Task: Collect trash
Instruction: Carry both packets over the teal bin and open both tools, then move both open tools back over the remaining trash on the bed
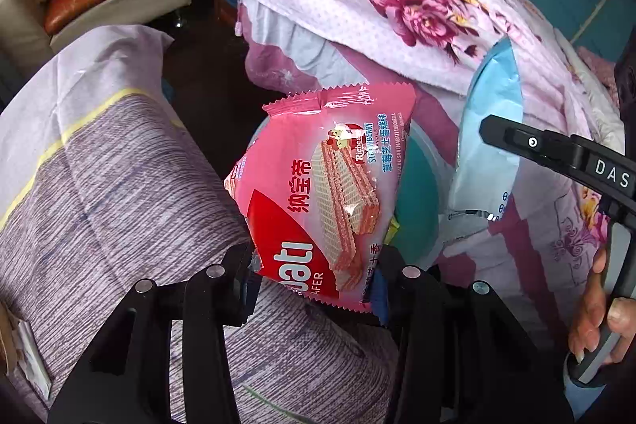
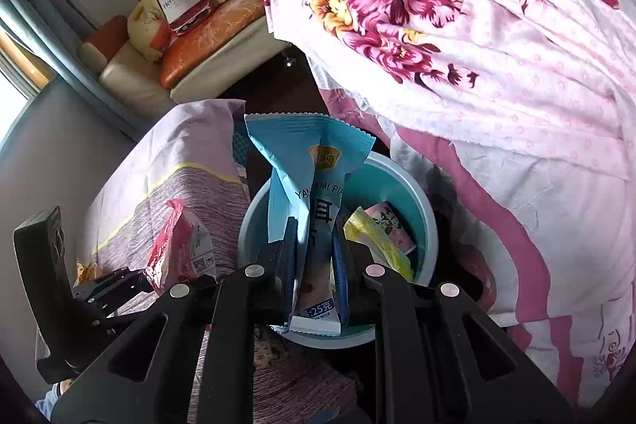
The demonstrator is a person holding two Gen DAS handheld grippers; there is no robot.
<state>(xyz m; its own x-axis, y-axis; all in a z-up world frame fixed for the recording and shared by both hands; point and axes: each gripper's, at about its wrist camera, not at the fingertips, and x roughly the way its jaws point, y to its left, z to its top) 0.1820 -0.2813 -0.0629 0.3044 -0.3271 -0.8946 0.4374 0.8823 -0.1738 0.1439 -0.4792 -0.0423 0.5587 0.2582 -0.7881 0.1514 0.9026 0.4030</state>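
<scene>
Black jaws of the left gripper (image 1: 314, 277) fill the bottom of the left wrist view, and the pink wafer wrapper (image 1: 318, 185) is clamped between them by its lower edge, standing up toward twelve o'clock. Behind it, at about three o'clock from the wrapper, a sliver of the teal bin (image 1: 417, 193) is seen, mostly hidden. At the far right the right gripper is seen side-on with a hand (image 1: 596, 316) on its grip, the blue wrapper (image 1: 493, 130) rising from it.

In the right wrist view the right gripper (image 2: 316, 265) is closed narrow on the blue wrapper (image 2: 314, 185), which hangs directly over the bin (image 2: 254, 221). Yellow and pink scraps (image 2: 381, 237) are already lying inside at three o'clock. The left gripper (image 2: 119, 285) with the wafer wrapper (image 2: 179, 245) is seen at nine o'clock, over the striped bedding (image 2: 198, 197) beside the rim.

By this reading, both wrappers are about to be dropped. The blue one can be released where it is; its tip is best lowered below the rim first. The pink one should be carried further toward three o'clock until it is fully over the opening before it is let go.
</scene>
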